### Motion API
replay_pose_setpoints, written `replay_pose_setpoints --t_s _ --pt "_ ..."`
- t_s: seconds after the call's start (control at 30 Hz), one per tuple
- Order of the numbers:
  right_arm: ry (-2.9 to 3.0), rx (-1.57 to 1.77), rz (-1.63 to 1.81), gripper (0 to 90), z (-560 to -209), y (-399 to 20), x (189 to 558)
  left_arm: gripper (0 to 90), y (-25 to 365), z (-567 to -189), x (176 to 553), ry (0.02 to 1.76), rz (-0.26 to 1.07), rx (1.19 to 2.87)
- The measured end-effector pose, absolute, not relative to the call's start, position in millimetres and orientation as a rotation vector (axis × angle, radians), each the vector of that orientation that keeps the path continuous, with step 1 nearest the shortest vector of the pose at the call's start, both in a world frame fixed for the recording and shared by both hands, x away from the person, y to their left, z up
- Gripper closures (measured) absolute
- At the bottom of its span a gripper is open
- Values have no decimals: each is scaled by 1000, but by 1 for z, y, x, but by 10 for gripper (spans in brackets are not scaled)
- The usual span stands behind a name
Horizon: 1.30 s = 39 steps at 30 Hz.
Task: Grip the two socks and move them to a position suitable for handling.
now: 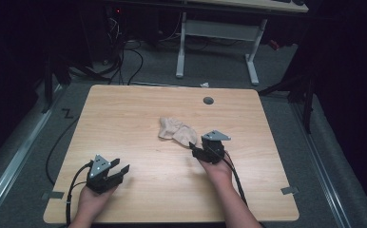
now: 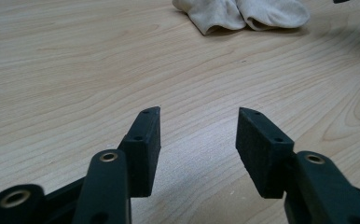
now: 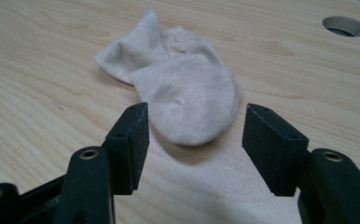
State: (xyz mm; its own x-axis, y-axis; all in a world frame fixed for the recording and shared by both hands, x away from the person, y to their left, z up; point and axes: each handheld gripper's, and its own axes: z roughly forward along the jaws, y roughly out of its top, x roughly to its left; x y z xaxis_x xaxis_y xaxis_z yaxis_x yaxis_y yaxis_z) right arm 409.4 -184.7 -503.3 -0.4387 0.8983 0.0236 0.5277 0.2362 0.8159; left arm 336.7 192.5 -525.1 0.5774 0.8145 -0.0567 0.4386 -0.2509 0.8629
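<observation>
A small heap of pale beige sock fabric (image 1: 176,131) lies near the middle of the wooden table (image 1: 139,109); I cannot tell whether it is one folded sock or two. My right gripper (image 1: 196,146) sits just in front of its near edge, at its right. In the right gripper view the rounded toe end of the sock (image 3: 183,88) lies just past the open jaws of the right gripper (image 3: 196,114), and nothing is pinched. My left gripper (image 1: 120,166) rests open at the table's near left, far from the sock (image 2: 241,14). Its open jaws (image 2: 199,116) have only bare wood between them.
A round grey cable hole (image 1: 208,100) sits in the table's far middle, also seen beyond the sock as a cable hole (image 3: 345,25). A white desk frame (image 1: 181,42) and cables stand on the floor behind. Tape patches mark the table's near corners.
</observation>
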Motion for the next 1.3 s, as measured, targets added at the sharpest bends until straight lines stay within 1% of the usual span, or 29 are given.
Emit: replay_pose_setpoints --t_s 0.13,0.2,0.27,0.43,0.5,0.53,0.7,0.8,0.9,1.03,1.3 --pt "2076 1331 1054 430 -507 -184 421 480 192 -524 336 1013 512 1879" --pt "2039 1343 1056 473 -510 -183 428 467 192 -524 336 1012 512 1879" --pt "2031 1351 1060 489 -511 -184 431 466 191 -524 337 1012 511 1880" --pt "2059 1376 1028 503 -518 -181 446 461 191 -524 338 1007 509 1880" --pt "2051 1371 1039 506 -515 -179 450 461 191 -524 337 1005 509 1875" --pt "2040 1364 1048 514 -507 -176 455 462 190 -524 337 1004 509 1872" --pt "2035 1336 1056 527 -496 -171 460 462 190 -523 337 999 504 1873" --pt "2047 1323 1038 527 -484 -169 464 461 190 -523 338 1004 492 1871" --pt "2044 1320 1035 528 -481 -169 464 456 189 -523 338 998 494 1873" --pt "2131 1374 973 509 -498 -170 464 456 189 -522 336 994 496 1870" --pt "2162 1390 965 544 -505 -169 463 454 189 -522 336 998 495 1868"
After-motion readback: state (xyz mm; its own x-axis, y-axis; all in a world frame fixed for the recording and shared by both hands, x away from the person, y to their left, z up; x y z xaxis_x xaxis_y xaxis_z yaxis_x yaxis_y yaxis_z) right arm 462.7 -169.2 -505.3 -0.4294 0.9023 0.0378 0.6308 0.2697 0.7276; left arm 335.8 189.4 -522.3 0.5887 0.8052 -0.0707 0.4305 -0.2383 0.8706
